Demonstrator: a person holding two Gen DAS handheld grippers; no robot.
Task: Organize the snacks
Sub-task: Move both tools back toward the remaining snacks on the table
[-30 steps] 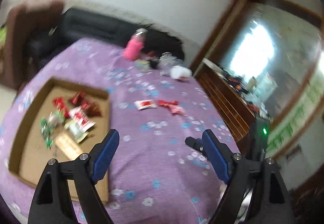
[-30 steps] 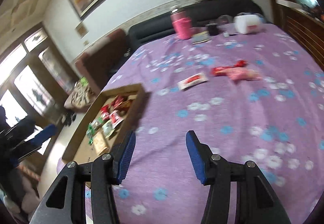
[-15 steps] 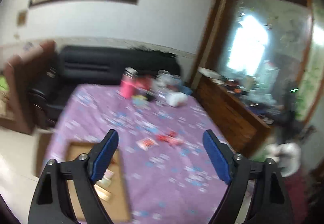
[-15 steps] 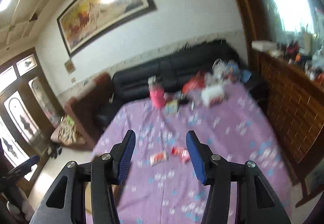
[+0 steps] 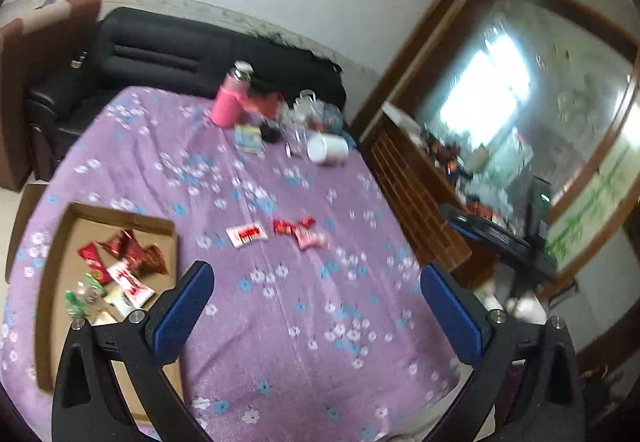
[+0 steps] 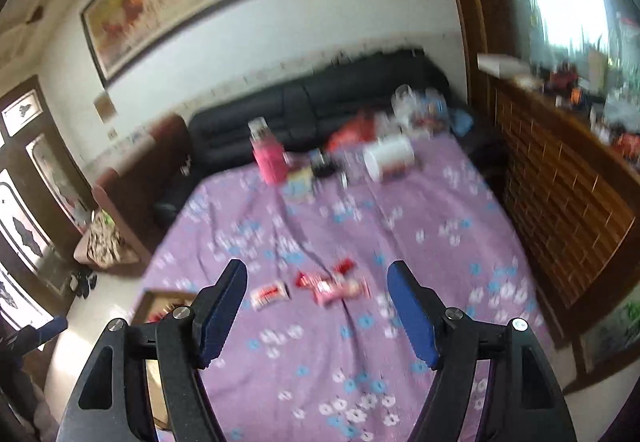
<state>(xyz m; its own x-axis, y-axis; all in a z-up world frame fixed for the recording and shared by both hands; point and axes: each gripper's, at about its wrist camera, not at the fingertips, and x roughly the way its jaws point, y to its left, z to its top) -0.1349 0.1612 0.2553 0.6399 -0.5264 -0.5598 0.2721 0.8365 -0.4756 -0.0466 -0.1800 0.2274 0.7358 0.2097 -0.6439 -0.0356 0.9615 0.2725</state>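
A shallow cardboard box (image 5: pixel 60 242) lies at the left of the purple flowered tablecloth (image 5: pixel 320 322) and holds several red, white and green snack packets (image 5: pixel 120 266). Three loose packets lie mid-table: a white-and-red one (image 5: pixel 246 235), a red one (image 5: pixel 290 226) and a pink one (image 5: pixel 310 241). They also show in the right wrist view as the white-and-red packet (image 6: pixel 270 294), the red packet (image 6: pixel 306 279) and the pink packet (image 6: pixel 342 289). My left gripper (image 5: pixel 316 298) is open and empty above the table's near part. My right gripper (image 6: pixel 318 292) is open and empty, hovering over the loose packets.
At the table's far end stand a pink bottle (image 5: pixel 232 102), a white tub on its side (image 5: pixel 328 149), a small booklet (image 5: pixel 250 138) and clutter. A black sofa (image 5: pixel 160 54) lies behind. A wooden sideboard (image 6: pixel 560 194) runs along the right.
Both grippers swung up toward the wall half a second ago and have tilted back down toward the table. Both stay open. The snacks have not moved.
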